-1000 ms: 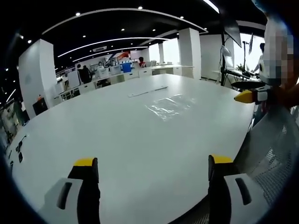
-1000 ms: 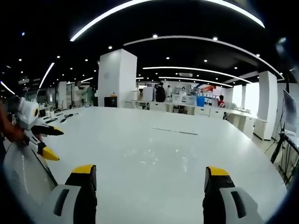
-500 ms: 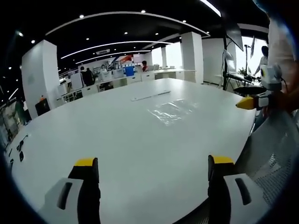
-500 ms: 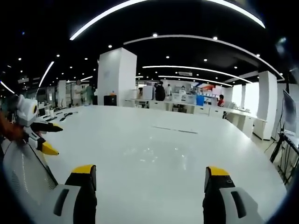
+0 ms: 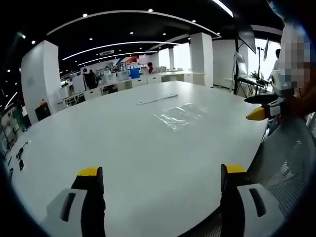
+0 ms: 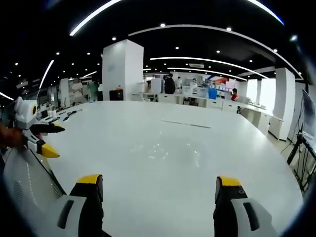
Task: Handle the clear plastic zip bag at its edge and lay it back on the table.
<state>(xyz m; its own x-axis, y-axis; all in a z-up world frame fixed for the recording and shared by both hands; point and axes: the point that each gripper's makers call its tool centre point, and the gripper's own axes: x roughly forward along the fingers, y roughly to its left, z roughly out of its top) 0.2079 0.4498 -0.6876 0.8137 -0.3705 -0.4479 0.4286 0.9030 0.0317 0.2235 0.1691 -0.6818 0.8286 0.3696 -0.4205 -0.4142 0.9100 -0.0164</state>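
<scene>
A clear plastic zip bag lies flat on the big white table, well ahead of my left gripper and slightly right. My left gripper is open and holds nothing. In the right gripper view the same bag shows as a faint glossy patch mid-table, ahead of my right gripper, which is open with nothing between its jaws. The right gripper appears at the right edge of the left gripper view, held in a hand. The left gripper appears at the left of the right gripper view.
A thin white strip lies on the table beyond the bag. A mesh chair back stands at the table's near right edge. Small dark items sit at the table's far left. Pillars, desks and people are far behind.
Both cameras shifted slightly; the right gripper view tilted down a little. The right gripper seen in the left view dipped slightly lower. The bag has not moved.
</scene>
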